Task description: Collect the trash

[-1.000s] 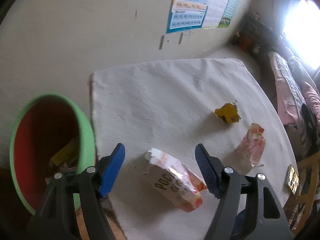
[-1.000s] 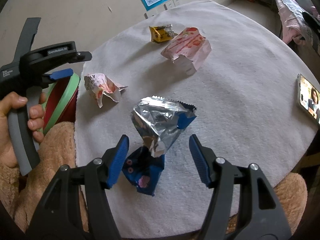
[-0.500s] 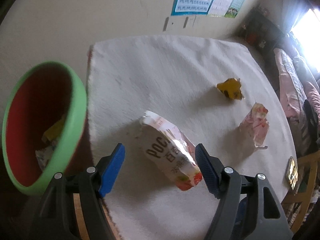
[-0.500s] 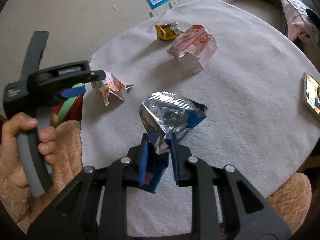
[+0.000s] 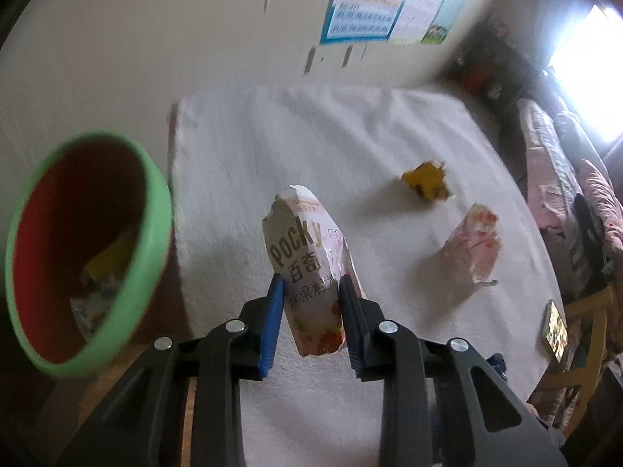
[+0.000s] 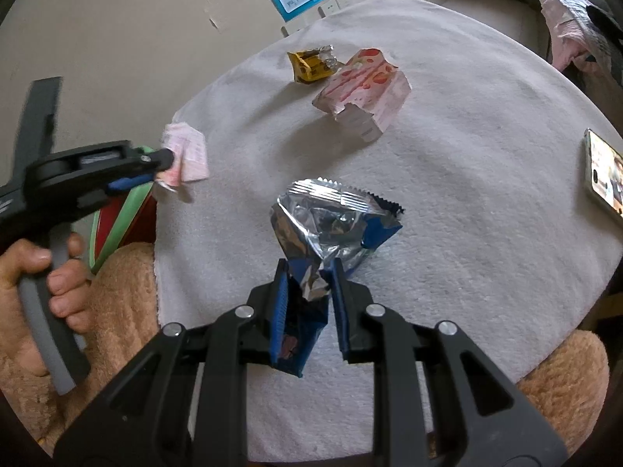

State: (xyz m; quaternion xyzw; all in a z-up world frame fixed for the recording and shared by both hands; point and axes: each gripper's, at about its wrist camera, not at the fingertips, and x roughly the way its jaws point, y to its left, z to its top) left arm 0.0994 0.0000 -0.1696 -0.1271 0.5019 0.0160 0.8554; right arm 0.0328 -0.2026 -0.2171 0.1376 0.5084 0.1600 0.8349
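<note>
The left gripper (image 5: 309, 284), black with 2 blue pads, has just been closing and is now pinching the pink and white Pocky snack pouch (image 5: 307, 257) across its lower half, jaws narrowed to the pouch's width. The pouch is sticking up and forward from the pads above the white towel-covered table (image 5: 350, 136), near its left edge. To the left of the table, the green-rimmed red bin (image 5: 153, 210) is standing with a yellow scrap and other wrappers inside. In the right wrist view the same gripper is showing side-on, with a person's hand (image 6: 43, 272) squeezing its grey trigger.

The right gripper (image 6: 309, 272) is clamping the crumpled blue and silver foil wrapper (image 6: 327, 222), its jaws drawn nearly together on the wrapper's twisted lower part. The silver upper part is fanning out beyond the fingertips over the near middle of the table, and a blue flap is hanging below the pads.

Farther back on the cloth, the small yellow wrapper (image 6: 309, 66) and the torn pink and white carton (image 6: 364, 89) are lying just beside each other. A phone with a lit screen (image 6: 603, 171) is lying at the right edge of the table.
</note>
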